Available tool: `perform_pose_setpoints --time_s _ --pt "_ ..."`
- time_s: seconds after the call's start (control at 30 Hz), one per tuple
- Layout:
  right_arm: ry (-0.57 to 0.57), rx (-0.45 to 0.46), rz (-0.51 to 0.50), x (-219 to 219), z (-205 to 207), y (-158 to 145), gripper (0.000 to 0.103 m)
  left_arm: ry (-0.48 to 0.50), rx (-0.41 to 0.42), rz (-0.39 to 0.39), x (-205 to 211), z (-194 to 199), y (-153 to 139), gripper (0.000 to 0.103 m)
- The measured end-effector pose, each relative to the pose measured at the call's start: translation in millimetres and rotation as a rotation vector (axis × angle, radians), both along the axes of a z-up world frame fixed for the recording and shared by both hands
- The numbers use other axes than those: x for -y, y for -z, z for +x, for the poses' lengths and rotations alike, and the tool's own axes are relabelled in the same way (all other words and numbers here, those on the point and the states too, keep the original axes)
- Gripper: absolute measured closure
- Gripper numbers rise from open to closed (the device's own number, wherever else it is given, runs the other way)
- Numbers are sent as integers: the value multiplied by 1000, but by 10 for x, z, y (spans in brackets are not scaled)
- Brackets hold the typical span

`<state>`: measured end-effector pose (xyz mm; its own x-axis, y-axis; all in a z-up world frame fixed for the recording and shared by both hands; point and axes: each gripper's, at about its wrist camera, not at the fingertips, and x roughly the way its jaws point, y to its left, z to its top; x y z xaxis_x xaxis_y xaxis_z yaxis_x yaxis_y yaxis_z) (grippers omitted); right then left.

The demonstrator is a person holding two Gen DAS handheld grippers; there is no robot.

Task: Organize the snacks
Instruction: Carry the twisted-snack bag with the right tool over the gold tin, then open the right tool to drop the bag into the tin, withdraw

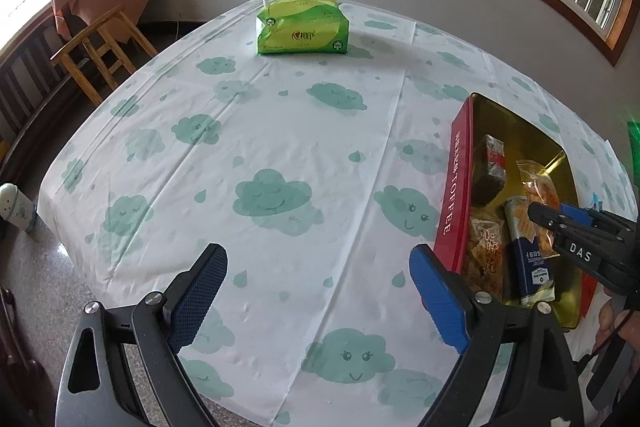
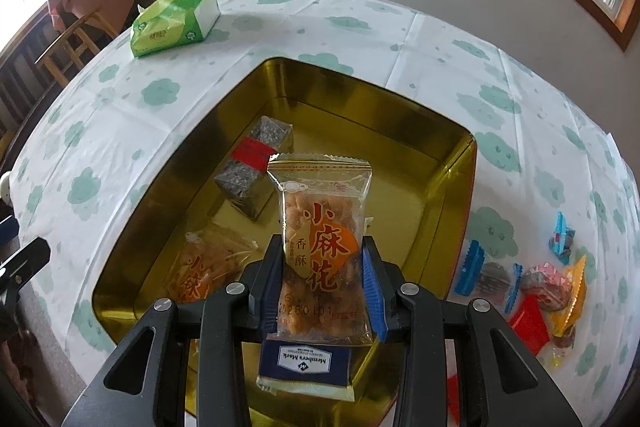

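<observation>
"TOFFEE" in pale capitals along the red side of the tin (image 1: 451, 199), just right of the left fingers (image 1: 436, 291). "DAS" in white on the black gripper (image 1: 544, 223) above that tin. "小麻花", "香酥" and "20260101" on the clear packet (image 2: 324, 247) clamped between the right fingers (image 2: 372, 287). "Member's Mark", upside down, on the navy packet (image 2: 306, 367) just below those fingers. Red logo on the green tissue pack (image 1: 302, 31), unreadable.
</observation>
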<state>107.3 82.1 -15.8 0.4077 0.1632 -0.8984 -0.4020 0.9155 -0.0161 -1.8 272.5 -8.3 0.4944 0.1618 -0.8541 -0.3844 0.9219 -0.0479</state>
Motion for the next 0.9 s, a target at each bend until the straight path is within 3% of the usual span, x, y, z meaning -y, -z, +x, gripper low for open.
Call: perform_pose_setpoints --time_s 0.9 --pt "30 -12 -3 10 208 162 64 27 -22 -4 104 97 41 12"
